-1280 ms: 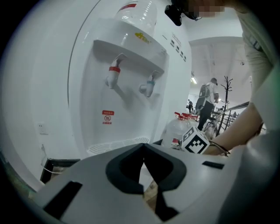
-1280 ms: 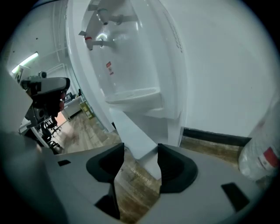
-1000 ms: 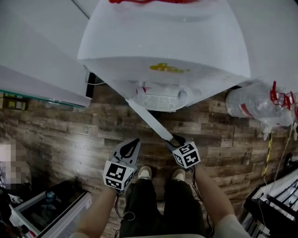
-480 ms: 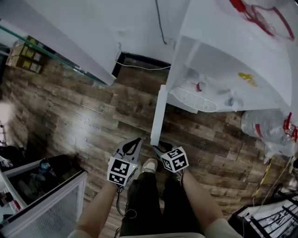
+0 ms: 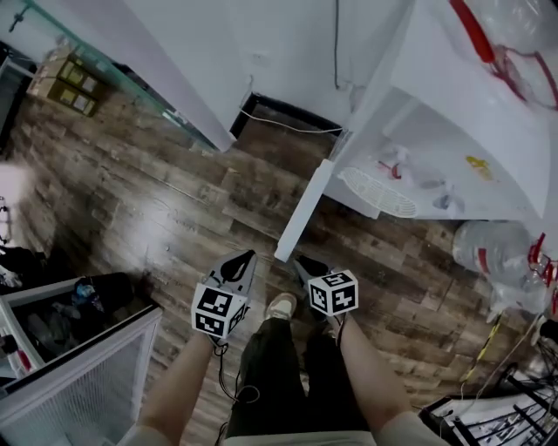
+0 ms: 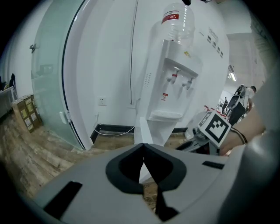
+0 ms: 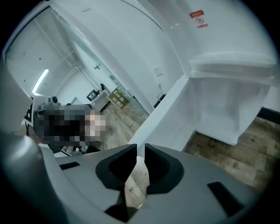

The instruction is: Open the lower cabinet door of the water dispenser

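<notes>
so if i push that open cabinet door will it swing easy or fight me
The cabinet door is probably stiff: it is a thin flat white panel standing straight while swung wide open. It looks light, so it would likely pivot easily where it joins the water dispenser. Its smooth face may be slippery to push.

Looking from overhead, the water dispenser (image 5: 453, 96) runs off the top and right edges, and the bottle (image 5: 523, 26) on it is cut short. Its lower cabinet door (image 5: 303, 209) shows only a thin top edge there. The red label (image 7: 197, 19) is too small to read.
</notes>
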A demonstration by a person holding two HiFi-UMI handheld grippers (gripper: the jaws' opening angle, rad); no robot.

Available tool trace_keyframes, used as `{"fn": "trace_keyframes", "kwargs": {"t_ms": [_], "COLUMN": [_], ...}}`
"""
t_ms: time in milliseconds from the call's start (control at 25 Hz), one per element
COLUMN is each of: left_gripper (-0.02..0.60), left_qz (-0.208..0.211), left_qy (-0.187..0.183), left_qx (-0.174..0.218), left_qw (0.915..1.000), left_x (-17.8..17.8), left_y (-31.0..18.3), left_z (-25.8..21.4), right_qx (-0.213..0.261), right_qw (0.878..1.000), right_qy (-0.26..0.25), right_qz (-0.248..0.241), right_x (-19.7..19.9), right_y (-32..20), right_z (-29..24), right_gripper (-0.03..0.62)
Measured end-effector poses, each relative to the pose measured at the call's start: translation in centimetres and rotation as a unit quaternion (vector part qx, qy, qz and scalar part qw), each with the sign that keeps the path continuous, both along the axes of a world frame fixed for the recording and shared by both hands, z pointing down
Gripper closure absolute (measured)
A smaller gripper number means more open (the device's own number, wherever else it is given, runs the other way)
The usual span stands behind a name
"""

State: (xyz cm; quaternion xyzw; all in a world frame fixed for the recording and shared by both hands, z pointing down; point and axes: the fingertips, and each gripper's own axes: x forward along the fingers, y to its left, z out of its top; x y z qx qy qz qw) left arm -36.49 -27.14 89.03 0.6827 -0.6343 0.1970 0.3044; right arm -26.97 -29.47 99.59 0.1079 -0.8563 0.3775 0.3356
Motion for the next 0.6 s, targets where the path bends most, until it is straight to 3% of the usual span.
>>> {"fn": "trace_keyframes", "kwargs": {"t_ms": [200, 360, 600], "left_gripper": [0.577, 0.577, 0.577], "left_qz": [0.025, 0.049, 0.079], "left_qy": [0.014, 0.016, 0.025], "left_qx": [0.018, 0.031, 0.058], "left_qw": [0.9994, 0.9982, 0.9949], "left_x": [2.2, 3.6, 5.5], "left_y": [-1.4, -3.1, -6.2], "left_z": [-4.1, -8.2, -15.9], "right_qx": [0.028, 0.05, 0.124], "right_qw": [0.999, 0.995, 0.982], "right_qy": [0.017, 0.011, 0.008], "right_qz": [0.039, 0.084, 0.143], "right_x": [4.7, 8.4, 14.5], "right_y": [-2.2, -4.6, -9.7], "right_z": [-4.2, -9.9, -20.3], "right_gripper": [0.588, 0.588, 0.588]}}
